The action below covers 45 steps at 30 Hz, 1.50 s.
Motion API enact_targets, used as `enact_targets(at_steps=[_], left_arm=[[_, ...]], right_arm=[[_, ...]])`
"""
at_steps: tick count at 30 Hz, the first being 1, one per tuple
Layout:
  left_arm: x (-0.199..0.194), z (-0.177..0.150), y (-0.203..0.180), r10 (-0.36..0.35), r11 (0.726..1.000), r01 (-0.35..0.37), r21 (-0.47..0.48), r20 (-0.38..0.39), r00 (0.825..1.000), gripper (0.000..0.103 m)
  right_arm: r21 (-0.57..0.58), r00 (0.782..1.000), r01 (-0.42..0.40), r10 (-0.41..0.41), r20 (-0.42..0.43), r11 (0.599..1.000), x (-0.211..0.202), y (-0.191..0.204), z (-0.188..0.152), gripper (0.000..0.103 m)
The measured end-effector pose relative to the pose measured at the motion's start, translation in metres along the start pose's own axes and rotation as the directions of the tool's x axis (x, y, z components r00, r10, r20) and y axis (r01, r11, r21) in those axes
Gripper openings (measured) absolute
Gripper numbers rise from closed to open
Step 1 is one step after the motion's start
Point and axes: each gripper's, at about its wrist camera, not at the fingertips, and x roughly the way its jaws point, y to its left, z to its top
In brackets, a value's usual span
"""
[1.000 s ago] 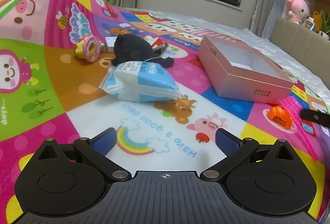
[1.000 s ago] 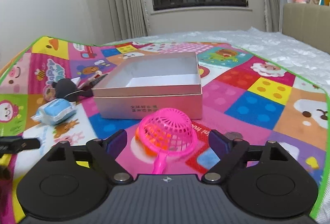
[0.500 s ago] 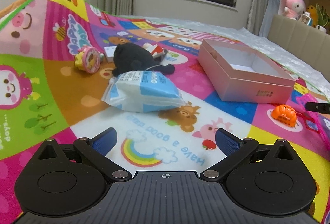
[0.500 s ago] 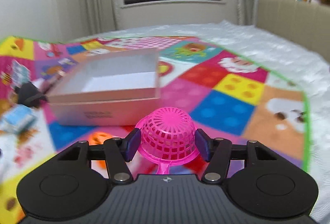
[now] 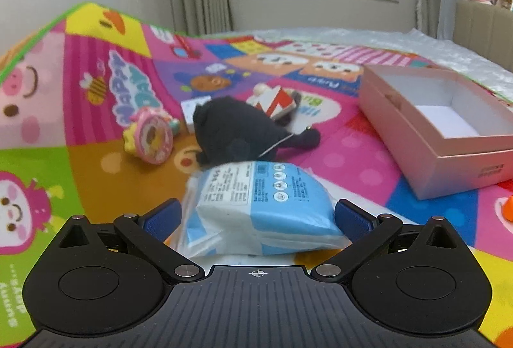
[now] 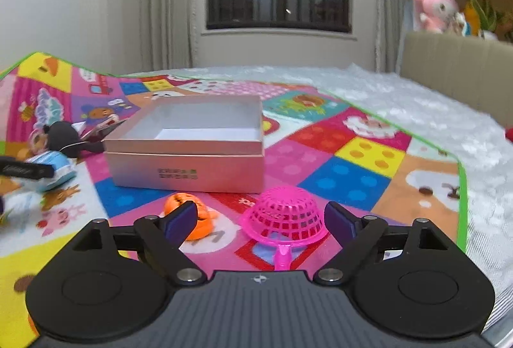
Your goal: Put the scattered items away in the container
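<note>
In the left wrist view my left gripper [image 5: 256,215] is open with a blue and white tissue pack [image 5: 259,203] lying between its fingers on the mat. Behind it lie a black plush [image 5: 237,130], a round pink toy [image 5: 150,139] and a red and white item [image 5: 275,98]. The open pink box [image 5: 442,136] stands at the right. In the right wrist view my right gripper [image 6: 261,218] is open. A pink mesh strainer [image 6: 285,216] lies dome-up between its fingers, near the right one. An orange toy [image 6: 198,216] sits by the left finger. The box [image 6: 189,149] is just behind.
A colourful play mat [image 6: 346,175] covers the surface, with a green edge at the right and white bubble wrap [image 6: 433,111] beyond. A beige headboard with plush toys [image 6: 433,8] stands at the far right. Curtains and a window are behind.
My left gripper moved forward until the tissue pack sits between its open fingers. My right gripper, shut on the pink strainer half a second ago, has opened, and the strainer rests on the mat.
</note>
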Motion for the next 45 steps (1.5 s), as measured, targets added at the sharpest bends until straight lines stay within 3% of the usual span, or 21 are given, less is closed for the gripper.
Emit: enact_targets(at_steps=[7, 9, 10, 12, 14, 16, 18, 22, 28, 30, 33, 38, 40, 42, 45], left_arm=[[-0.006, -0.005, 0.027, 0.162, 0.981, -0.163, 0.105, 0.02, 0.987, 0.103], [-0.007, -0.012, 0.048, 0.257, 0.959, -0.257, 0.116, 0.022, 0.966, 0.103], [-0.009, -0.015, 0.06, 0.321, 0.94, -0.322, 0.111, 0.026, 0.947, 0.103], [-0.014, -0.018, 0.083, 0.381, 0.923, -0.381, 0.052, 0.012, 0.925, 0.103], [-0.027, -0.017, 0.101, 0.282, 0.957, -0.281, -0.067, 0.0, 0.959, 0.103], [-0.036, -0.012, 0.107, 0.109, 0.98, -0.106, -0.169, 0.011, 0.994, 0.103], [-0.035, -0.004, 0.098, 0.035, 0.984, -0.028, -0.177, 0.035, 0.999, 0.103], [-0.001, 0.016, 0.066, 0.144, 0.986, -0.141, -0.093, 0.024, 0.989, 0.103], [0.045, 0.017, 0.064, 0.212, 0.974, -0.215, -0.068, -0.042, 0.976, 0.101], [0.042, 0.013, 0.067, 0.209, 0.975, -0.211, -0.066, -0.04, 0.977, 0.064], [0.028, 0.007, 0.07, 0.189, 0.98, -0.19, -0.068, -0.021, 0.982, 0.06], [-0.029, -0.011, 0.061, 0.06, 0.993, -0.054, -0.1, 0.056, 0.997, 0.059], [-0.057, -0.02, 0.047, -0.048, 0.993, 0.058, -0.099, 0.1, 0.994, 0.059], [-0.076, -0.028, 0.028, -0.175, 0.98, 0.185, -0.076, 0.123, 0.977, 0.06], [-0.088, -0.042, -0.006, -0.336, 0.94, 0.34, -0.026, 0.104, 0.936, 0.065]], right_arm=[[-0.095, 0.998, -0.026, 0.032, 0.058, 0.995, -0.012, 0.02, 0.004, 0.098], [-0.115, 0.996, -0.056, 0.064, 0.063, 0.992, -0.013, 0.027, 0.004, 0.098], [-0.125, 0.995, -0.07, 0.078, 0.06, 0.99, -0.013, 0.031, 0.003, 0.099], [-0.144, 0.994, -0.087, 0.095, 0.053, 0.986, -0.008, 0.039, 0.003, 0.1], [-0.145, 0.994, -0.093, 0.101, 0.049, 0.985, -0.003, 0.048, 0.003, 0.1], [-0.129, 0.993, -0.107, 0.113, 0.042, 0.986, 0.002, 0.054, 0.003, 0.1], [-0.119, 0.991, -0.121, 0.126, 0.034, 0.985, 0.006, 0.061, 0.002, 0.1], [-0.126, 0.989, -0.132, 0.139, 0.045, 0.983, 0.001, 0.067, -0.002, 0.102], [-0.102, 0.993, -0.105, 0.11, 0.045, 0.989, -0.012, 0.052, -0.009, 0.103], [-0.088, 0.995, -0.09, 0.093, 0.034, 0.992, -0.012, 0.044, -0.012, 0.103], [-0.06, 0.997, -0.07, 0.071, 0.015, 0.996, -0.01, 0.035, -0.016, 0.103], [-0.017, 0.998, -0.063, 0.063, 0.005, 0.998, -0.008, 0.032, -0.024, 0.103], [-0.016, 0.998, -0.062, 0.062, -0.001, 0.998, -0.007, 0.034, -0.027, 0.103], [-0.019, 0.998, -0.058, 0.058, -0.017, 0.998, -0.004, 0.039, -0.029, 0.103], [-0.038, 0.998, -0.055, 0.054, -0.034, 0.998, -0.001, 0.046, -0.03, 0.103]])
